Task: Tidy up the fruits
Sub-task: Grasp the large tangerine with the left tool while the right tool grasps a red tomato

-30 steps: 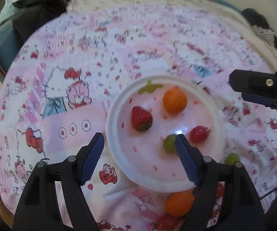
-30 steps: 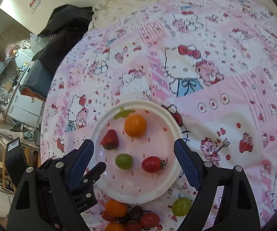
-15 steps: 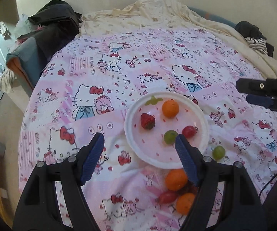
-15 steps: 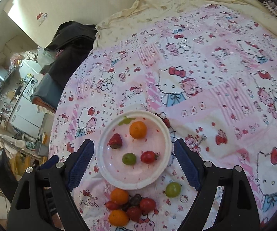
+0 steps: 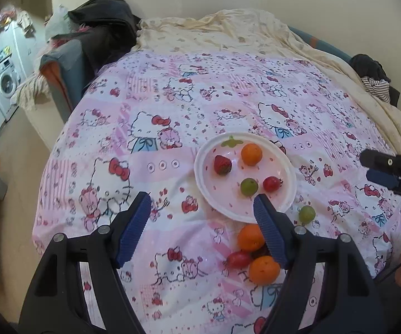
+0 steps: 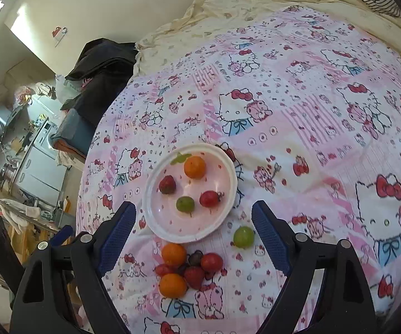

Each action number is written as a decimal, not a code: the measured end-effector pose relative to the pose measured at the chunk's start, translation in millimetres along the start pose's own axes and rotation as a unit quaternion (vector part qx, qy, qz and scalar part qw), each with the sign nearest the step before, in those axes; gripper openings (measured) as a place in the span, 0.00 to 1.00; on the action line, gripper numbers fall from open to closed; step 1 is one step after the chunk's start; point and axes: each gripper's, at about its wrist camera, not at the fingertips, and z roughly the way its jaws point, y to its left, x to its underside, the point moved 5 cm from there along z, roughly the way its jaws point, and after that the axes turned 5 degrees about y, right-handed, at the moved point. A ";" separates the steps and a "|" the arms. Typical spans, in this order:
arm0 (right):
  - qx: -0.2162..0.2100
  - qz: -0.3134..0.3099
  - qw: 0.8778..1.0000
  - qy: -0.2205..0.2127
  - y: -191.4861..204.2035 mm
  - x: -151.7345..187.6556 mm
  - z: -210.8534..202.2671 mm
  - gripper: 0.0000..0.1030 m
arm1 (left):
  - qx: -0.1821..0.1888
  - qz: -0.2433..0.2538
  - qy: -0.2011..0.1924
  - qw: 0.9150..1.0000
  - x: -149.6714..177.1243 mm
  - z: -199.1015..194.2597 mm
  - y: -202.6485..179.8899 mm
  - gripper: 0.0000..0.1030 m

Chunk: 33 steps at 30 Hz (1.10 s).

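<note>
Round white plate (image 6: pixel 229 194), glossy; smooth orange (image 6: pixel 194 167), dimpled strawberry (image 6: pixel 167 184). Soft cartoon-cat printed quilt (image 6: pixel 298 105). Left gripper (image 5: pixel 202 217), right gripper (image 6: pixel 193 220): ribbed blue pads spread, empty.

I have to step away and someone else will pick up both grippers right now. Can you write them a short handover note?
Left gripper: open, holding nothing. Right gripper: open, holding nothing. Both hang above the bedspread, near the plate.

On the white plate: an orange, a strawberry, a green grape and a red cherry tomato, spaced apart.

Off the plate: a lone green grape just beside its near rim, and a pile of fruit in front of it, with two oranges, a strawberry, red tomatoes and a dark grape.

Done: four fruits plated. Left: the loose grape and the pile.
</note>
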 end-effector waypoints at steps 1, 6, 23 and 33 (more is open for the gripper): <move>0.002 0.001 1.000 0.001 -0.9 2.9 -0.1 0.85 | -0.002 -0.004 0.001 1.000 1.5 -0.6 1.2 0.71; 0.011 0.016 1.000 0.018 -8.9 18.0 3.3 0.85 | -0.012 -0.025 0.020 0.999 13.4 -0.3 10.6 0.71; -0.004 0.110 0.991 0.081 -56.8 46.6 23.5 0.85 | -0.003 -0.045 0.087 0.995 31.4 35.3 3.9 0.71; 0.006 0.116 0.988 0.101 -59.4 42.4 41.1 0.85 | 0.056 0.056 0.181 0.980 81.3 73.3 -64.6 0.61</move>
